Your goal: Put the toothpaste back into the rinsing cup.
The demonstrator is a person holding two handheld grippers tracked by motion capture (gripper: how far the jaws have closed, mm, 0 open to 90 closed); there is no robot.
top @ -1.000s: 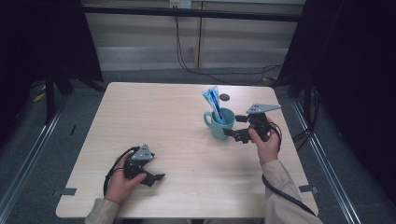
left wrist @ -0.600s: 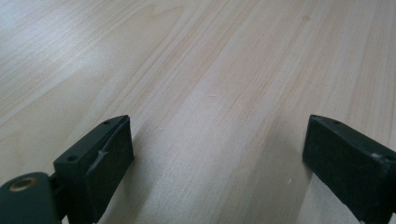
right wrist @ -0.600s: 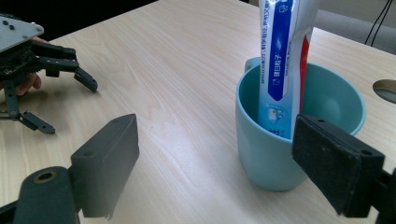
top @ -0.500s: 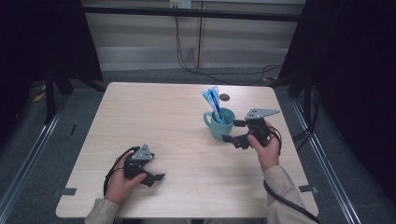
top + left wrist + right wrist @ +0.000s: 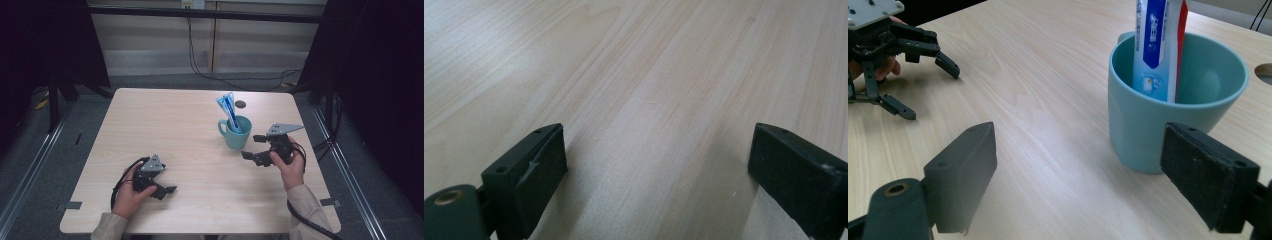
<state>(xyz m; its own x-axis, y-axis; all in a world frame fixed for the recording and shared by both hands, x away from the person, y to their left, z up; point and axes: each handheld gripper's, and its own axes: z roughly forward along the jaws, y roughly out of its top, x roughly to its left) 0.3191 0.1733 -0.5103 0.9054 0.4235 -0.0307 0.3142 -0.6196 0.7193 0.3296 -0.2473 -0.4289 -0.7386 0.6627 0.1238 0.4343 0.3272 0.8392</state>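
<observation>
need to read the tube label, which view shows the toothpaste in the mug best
The right gripper view: the toothpaste tube stands close in the teal mug, print large. The high view shows it small and far. The left gripper view faces bare table.

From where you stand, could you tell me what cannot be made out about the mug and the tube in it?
- Toothpaste tube: top cut off by the right gripper view's upper edge; its lower end hidden inside the mug.
- Tube lettering: too small in the high view, blurred in the right gripper view.
- Mug handle: mostly behind the mug's body in the right gripper view.
- Mug's base: partly hidden there by a right gripper finger.
</observation>
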